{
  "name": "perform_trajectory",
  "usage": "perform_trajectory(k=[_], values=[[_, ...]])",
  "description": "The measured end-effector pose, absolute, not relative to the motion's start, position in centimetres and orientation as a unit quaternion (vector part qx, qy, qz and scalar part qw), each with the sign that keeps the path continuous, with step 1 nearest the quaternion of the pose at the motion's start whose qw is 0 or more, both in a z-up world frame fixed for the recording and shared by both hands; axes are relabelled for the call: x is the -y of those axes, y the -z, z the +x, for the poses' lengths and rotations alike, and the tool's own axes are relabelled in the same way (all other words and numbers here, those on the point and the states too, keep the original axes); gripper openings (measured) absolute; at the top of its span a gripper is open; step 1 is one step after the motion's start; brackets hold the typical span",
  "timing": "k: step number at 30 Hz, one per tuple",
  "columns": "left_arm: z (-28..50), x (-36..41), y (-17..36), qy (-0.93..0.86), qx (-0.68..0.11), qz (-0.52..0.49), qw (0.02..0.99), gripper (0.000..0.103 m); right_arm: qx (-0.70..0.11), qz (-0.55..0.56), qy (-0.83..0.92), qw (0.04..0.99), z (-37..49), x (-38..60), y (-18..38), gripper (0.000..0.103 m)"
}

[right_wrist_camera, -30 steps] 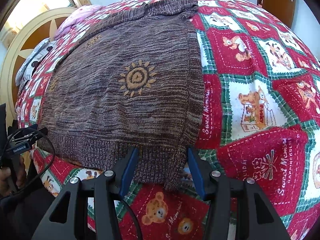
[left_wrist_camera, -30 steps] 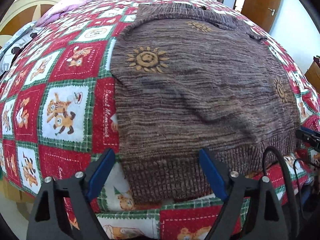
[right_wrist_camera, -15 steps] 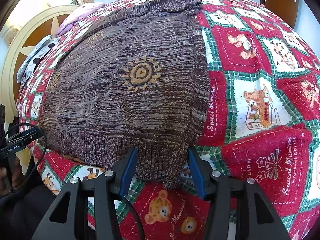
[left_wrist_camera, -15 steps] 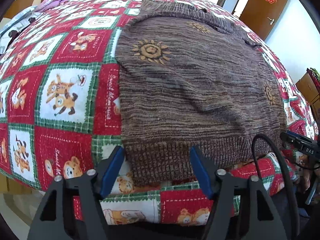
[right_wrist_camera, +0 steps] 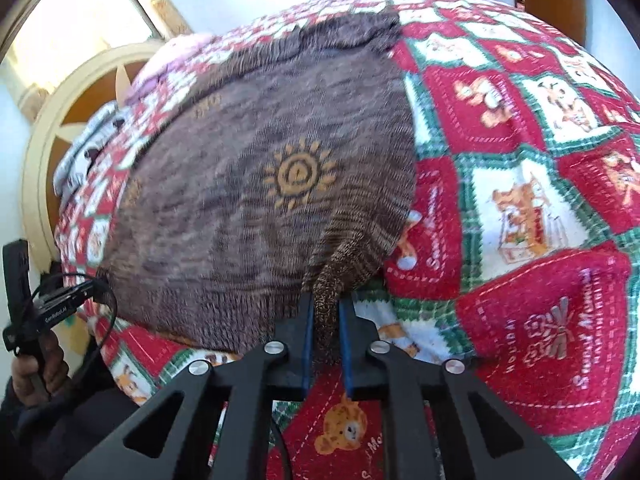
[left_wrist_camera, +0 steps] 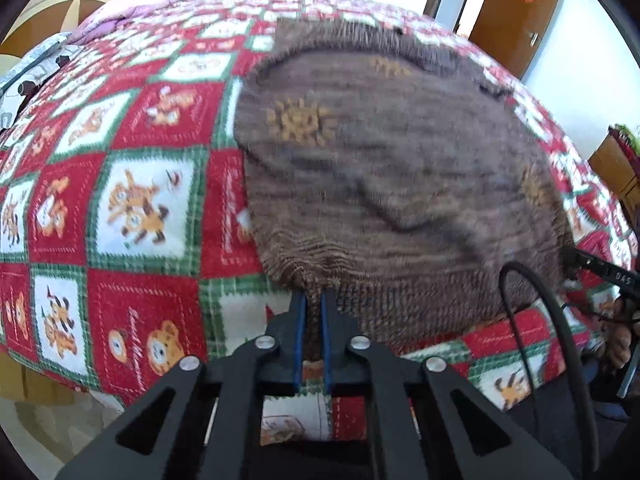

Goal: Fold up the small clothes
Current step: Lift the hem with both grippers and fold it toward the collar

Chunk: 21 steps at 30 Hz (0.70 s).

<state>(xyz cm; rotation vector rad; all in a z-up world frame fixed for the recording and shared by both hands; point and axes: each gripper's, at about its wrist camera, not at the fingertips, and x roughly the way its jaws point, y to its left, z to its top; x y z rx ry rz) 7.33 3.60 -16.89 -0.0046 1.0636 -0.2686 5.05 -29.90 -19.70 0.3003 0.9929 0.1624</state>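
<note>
Item: brown knit sweater [left_wrist_camera: 400, 168], flat on quilted bed [left_wrist_camera: 132, 200], hem at six o'clock. Left gripper [left_wrist_camera: 314, 308] and right gripper [right_wrist_camera: 326, 312], open a second ago, now closing, fingers pinching hem corners. Fold can begin.

Left wrist view: low at near bed edge, close, facing down-forward along fingers [left_wrist_camera: 298, 320] across quilt [left_wrist_camera: 140, 200] toward door [left_wrist_camera: 516, 12]. Right wrist view: same edge, further right, facing toward headboard [right_wrist_camera: 40, 168]. Both share sweater [left_wrist_camera: 400, 168], hem nearest. Each view catches other gripper at frame side.
</note>
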Motion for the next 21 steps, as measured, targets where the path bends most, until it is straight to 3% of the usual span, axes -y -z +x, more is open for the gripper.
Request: perform_trajectory(k=[13, 21], values=[[8.0, -5.8, 11.8, 0.147, -0.425, -0.051, 0.892, 0.007, -0.325, 0.209, -0.1, 0.917, 2.3, 33.3, 12.9, 0.008], [9.4, -5.7, 10.1, 0.157, -0.4, -0.07, 0.9, 0.007, -0.309, 0.238, -0.105, 0.915, 2.6, 34.3, 11.3, 0.008]])
